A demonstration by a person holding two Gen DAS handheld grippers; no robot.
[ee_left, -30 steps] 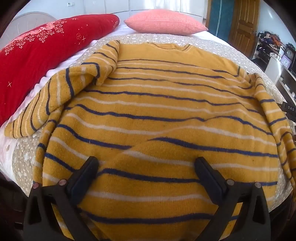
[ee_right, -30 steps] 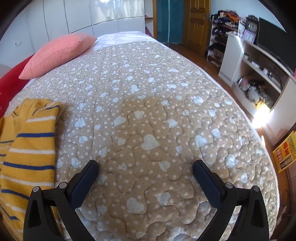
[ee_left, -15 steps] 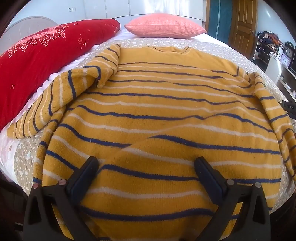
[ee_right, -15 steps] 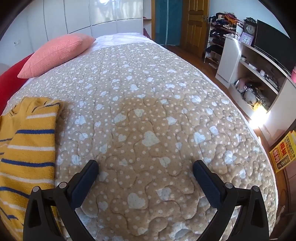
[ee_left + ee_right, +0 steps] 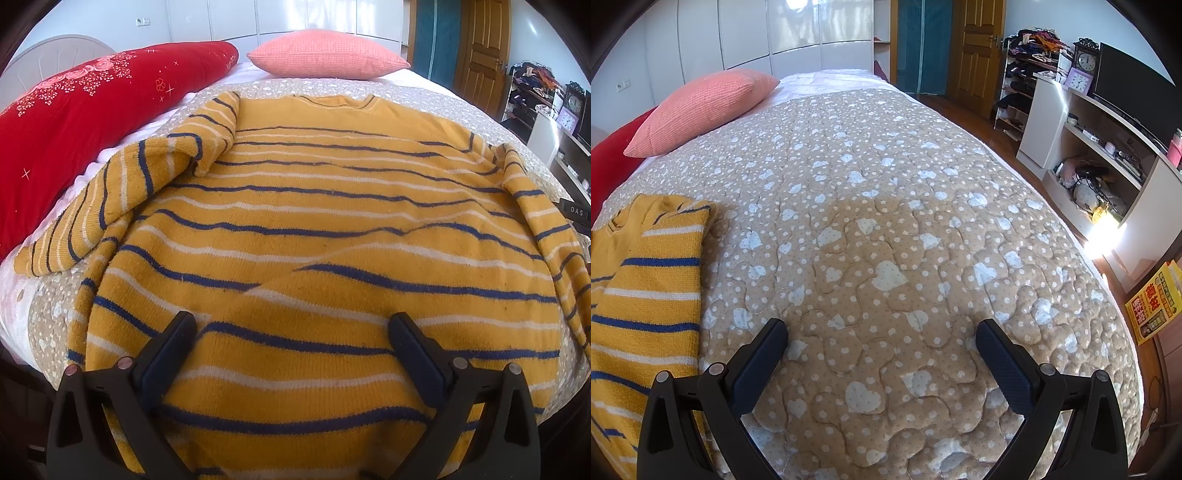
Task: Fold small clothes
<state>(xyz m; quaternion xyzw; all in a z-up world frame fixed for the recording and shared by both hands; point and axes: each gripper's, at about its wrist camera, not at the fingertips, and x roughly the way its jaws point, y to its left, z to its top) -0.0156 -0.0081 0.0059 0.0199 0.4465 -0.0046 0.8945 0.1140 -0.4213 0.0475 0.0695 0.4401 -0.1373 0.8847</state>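
A mustard-yellow sweater point(image 5: 325, 221) with navy and white stripes lies spread flat on the bed, collar at the far end. Its left sleeve point(image 5: 122, 199) is bunched and folded outward at the left; the right sleeve point(image 5: 543, 221) runs down the right side. My left gripper point(image 5: 293, 332) hovers open above the sweater's lower hem, holding nothing. In the right wrist view only the sweater's right edge point(image 5: 646, 288) shows at the left. My right gripper point(image 5: 881, 336) stands open over the bare quilt, to the right of the sweater and apart from it.
A beige quilt point(image 5: 886, 206) with white hearts covers the bed. A red pillow point(image 5: 81, 107) and a pink pillow point(image 5: 325, 55) lie at the head. White shelves point(image 5: 1108, 155) with clutter, a television and a yellow box point(image 5: 1156, 306) stand past the bed's right edge.
The left gripper has drawn back and up a little, so more of the sweater and pillows shows. The right view has shifted slightly. Both grippers stay open.
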